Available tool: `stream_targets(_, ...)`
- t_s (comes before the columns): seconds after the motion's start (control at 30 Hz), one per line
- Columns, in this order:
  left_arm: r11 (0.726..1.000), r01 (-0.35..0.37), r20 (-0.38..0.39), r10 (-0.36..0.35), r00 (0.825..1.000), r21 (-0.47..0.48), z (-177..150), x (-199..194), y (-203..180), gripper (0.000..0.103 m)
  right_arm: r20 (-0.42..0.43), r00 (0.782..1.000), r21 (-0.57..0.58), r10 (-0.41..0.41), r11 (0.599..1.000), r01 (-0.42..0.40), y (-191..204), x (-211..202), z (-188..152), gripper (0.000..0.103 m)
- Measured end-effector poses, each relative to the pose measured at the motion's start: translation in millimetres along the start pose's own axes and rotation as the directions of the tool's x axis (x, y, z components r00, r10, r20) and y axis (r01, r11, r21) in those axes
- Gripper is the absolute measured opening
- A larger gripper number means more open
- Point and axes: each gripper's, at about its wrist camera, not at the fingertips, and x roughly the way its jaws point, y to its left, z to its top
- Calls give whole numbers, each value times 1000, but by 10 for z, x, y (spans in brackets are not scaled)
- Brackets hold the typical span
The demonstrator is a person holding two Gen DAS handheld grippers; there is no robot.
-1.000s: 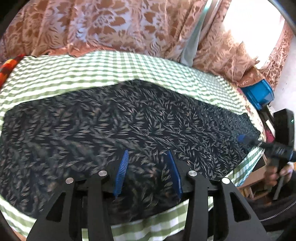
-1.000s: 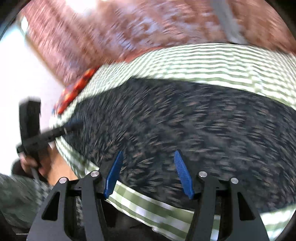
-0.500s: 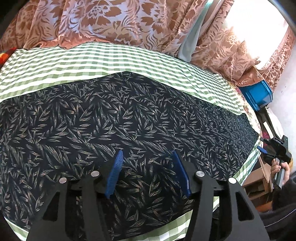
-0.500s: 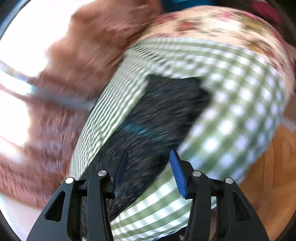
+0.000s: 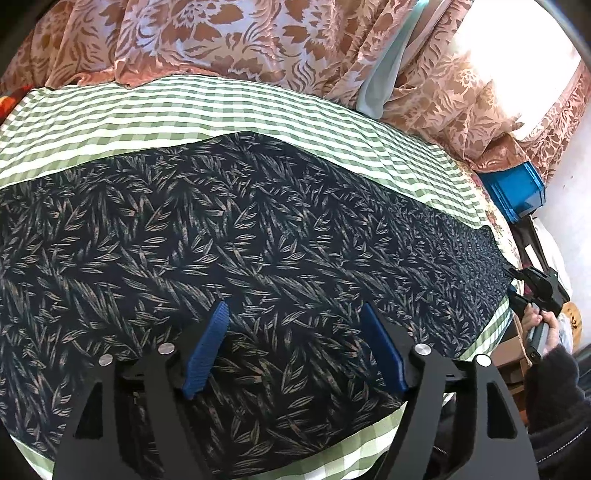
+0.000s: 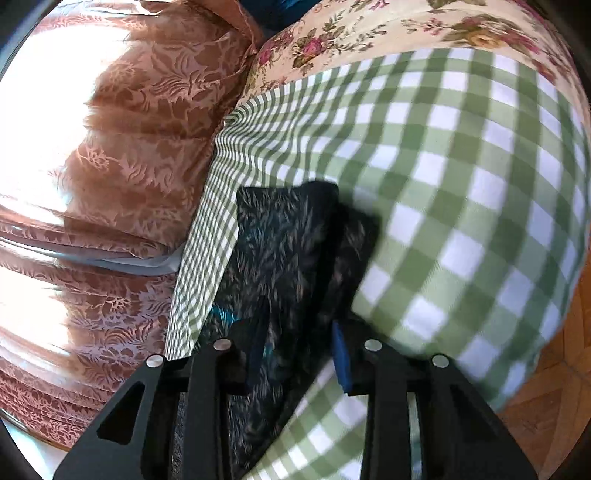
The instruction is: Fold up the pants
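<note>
I am holding my left gripper (image 5: 293,325) over the dark leaf-print pants (image 5: 236,258), its blue pads spread wide apart and gripping nothing. The pants are lying flat and stretched out lengthwise on the green-and-white checked sheet (image 5: 184,110), with the checks showing along both long edges. Beyond the far edge, the brown floral curtain (image 5: 221,37) is hanging down, and a blue bin (image 5: 517,194) is sitting past the far right corner of the bed.

My right gripper (image 6: 301,338) is reaching in at the narrow end of the pants (image 6: 288,243), where the two leg ends are lying slightly offset, one over the other. Its blue pads are parted, with the cloth showing between them; the view here is blurred, so I cannot tell whether they are touching the fabric. In the left wrist view, my right hand (image 5: 546,325) is gripping the tool's handle just past that same end. A rose-patterned cover (image 6: 369,33) is showing beyond the checked sheet (image 6: 461,166).
</note>
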Motion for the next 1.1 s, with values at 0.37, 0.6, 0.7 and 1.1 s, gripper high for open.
stream_targets(0.37,959,206,16,-207,978,-196,164,-154,279,73,-64,994,-378,84,920,-102,1249,-67,-258,10)
stream_targets(0.6,860,420,84,-414,906,-290,259,-232,333,73,-279,939,-576,202,747,-332,2369,205,-1232,10)
stream_targets(0.7,802,485,112,-478,871,-350,295,-217,413,74,-379,908,-618,180,681,-393,2598,397,-1697,10)
stream_targets(1.1,746,508,61,-538,841,-430,391,81,381,85,-444,873,-880,-204,280,-382,2315,933,-3501,24)
